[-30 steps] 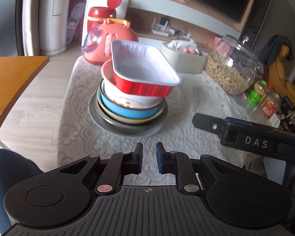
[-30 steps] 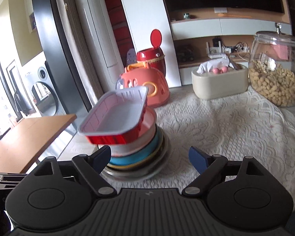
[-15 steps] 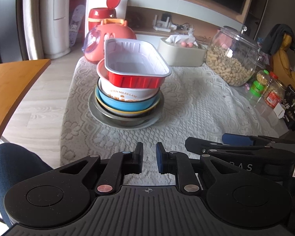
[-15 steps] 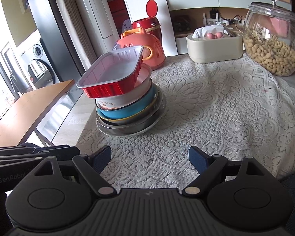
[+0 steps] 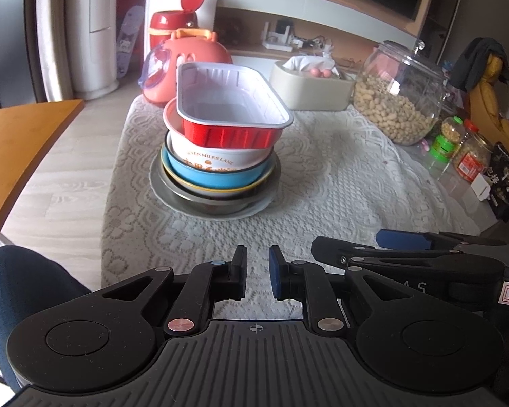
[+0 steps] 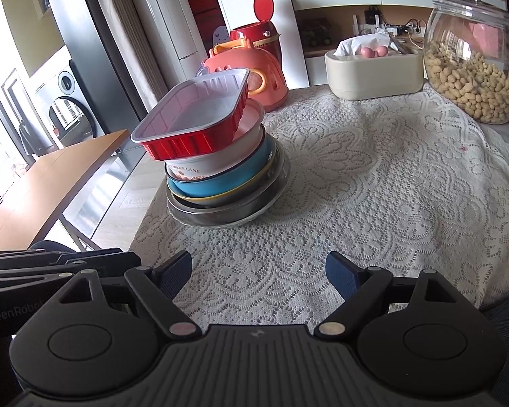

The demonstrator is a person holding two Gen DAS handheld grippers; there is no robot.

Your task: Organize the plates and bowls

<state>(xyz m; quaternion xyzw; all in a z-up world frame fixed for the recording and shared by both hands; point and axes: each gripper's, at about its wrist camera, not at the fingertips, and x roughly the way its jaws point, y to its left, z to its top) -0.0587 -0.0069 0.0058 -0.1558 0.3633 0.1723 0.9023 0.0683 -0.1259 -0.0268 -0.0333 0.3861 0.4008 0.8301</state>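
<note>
A stack of dishes stands on the lace tablecloth. A red foil tray with a white inside sits tilted on top of a white bowl, over a blue bowl, a yellow-rimmed dish and a wide metal plate. From the right wrist view the same red foil tray overhangs the stack to the left. My left gripper is shut with nothing between its pads, near the table's front edge, short of the stack. My right gripper is open and empty, also back from the stack.
Behind the stack are a pink toy case, a beige tissue box and a glass jar of peanuts. Small jars and packets lie at the right edge. A wooden table stands to the left across a gap of floor.
Both grippers have drawn back from the stack toward the table's front edge, and the stack looks farther away. The right gripper's fingers have dropped lower at the left view's right side.
</note>
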